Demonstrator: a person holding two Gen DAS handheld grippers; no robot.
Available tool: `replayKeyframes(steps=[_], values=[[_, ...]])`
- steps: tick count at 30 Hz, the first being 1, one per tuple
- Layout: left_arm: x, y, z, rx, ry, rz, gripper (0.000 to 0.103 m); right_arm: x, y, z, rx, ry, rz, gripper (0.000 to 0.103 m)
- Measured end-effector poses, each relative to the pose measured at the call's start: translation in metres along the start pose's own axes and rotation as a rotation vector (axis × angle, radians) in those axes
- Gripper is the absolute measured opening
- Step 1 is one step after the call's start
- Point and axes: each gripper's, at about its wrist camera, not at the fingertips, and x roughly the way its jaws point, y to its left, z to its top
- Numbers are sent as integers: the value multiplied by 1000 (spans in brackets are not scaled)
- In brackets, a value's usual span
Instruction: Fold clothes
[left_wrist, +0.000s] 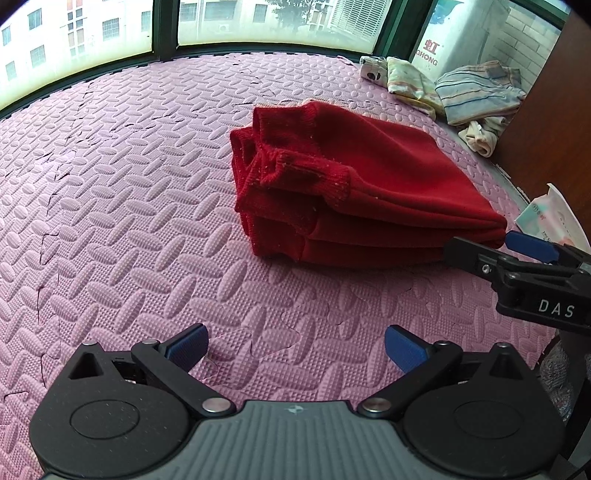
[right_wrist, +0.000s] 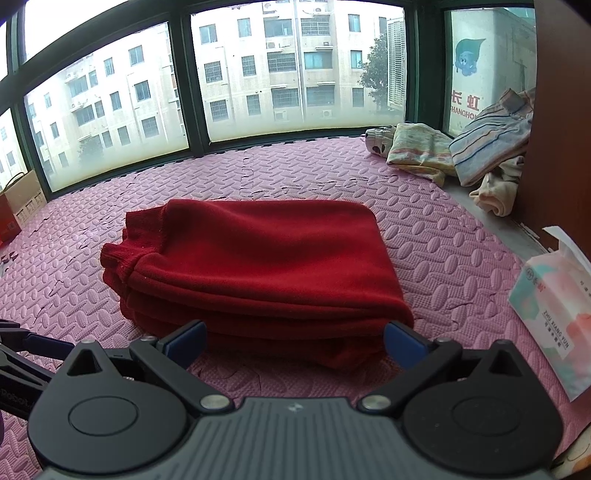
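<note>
A red knit sweater (left_wrist: 354, 184) lies folded in a thick stack on the pink foam mat (left_wrist: 110, 184); it also shows in the right wrist view (right_wrist: 266, 266). My left gripper (left_wrist: 295, 347) is open and empty, over bare mat in front of the sweater's left end. My right gripper (right_wrist: 295, 343) is open and empty, its blue pads (right_wrist: 402, 341) just at the near edge of the stack. The right gripper also shows at the right edge of the left wrist view (left_wrist: 517, 254), beside the sweater's near right corner.
A pile of striped and pale clothes (right_wrist: 480, 147) lies at the far right by the window. A tissue pack (right_wrist: 550, 314) sits on the right. A brown wooden panel (right_wrist: 561, 129) bounds the right side. A cardboard box (right_wrist: 22, 199) stands far left. Windows run along the back.
</note>
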Motion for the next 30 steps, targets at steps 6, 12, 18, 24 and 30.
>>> replayKeyframes(steps=[6, 12, 18, 24, 30], values=[[0, -2, 5, 8, -10, 6, 103, -1, -2, 2, 1, -7, -4, 103], [0, -3, 7, 12, -13, 17, 103, 0, -3, 2, -2, -7, -5, 103], [2, -6, 7, 17, -8, 21, 103, 0, -4, 1, -4, -9, -1, 103], [4, -10, 8, 22, -2, 25, 103, 0, -8, -2, 4, -3, 4, 103], [6, -13, 7, 30, 2, 28, 103, -2, -12, -3, 14, -8, 8, 103]])
